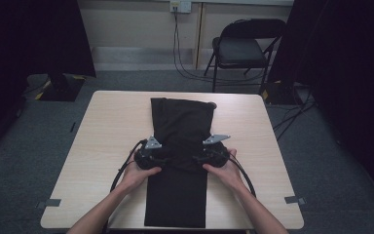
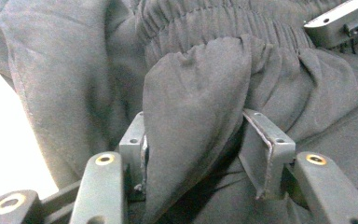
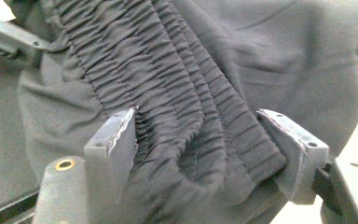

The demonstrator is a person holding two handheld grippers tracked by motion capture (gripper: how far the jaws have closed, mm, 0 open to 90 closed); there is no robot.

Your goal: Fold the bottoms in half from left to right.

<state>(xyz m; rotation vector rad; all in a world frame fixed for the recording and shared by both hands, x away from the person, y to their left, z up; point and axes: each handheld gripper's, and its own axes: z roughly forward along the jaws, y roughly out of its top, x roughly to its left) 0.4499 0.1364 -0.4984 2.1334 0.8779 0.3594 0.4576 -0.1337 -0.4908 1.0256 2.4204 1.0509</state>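
Black trousers lie lengthwise down the middle of the table, partly folded, the gathered waistband bunched between the two grippers; left gripper sits at the cloth's left edge, jaws spread, a puffed fold of fabric filling the gap and touching the left pad. Right gripper sits at the opposite edge, jaws wide, elastic band slack between them; a folding chair stands well beyond the table.

Grey carpet floor; beige wall with socket. Black folding chair beyond the desk's far edge. Dark curtains at both sides.
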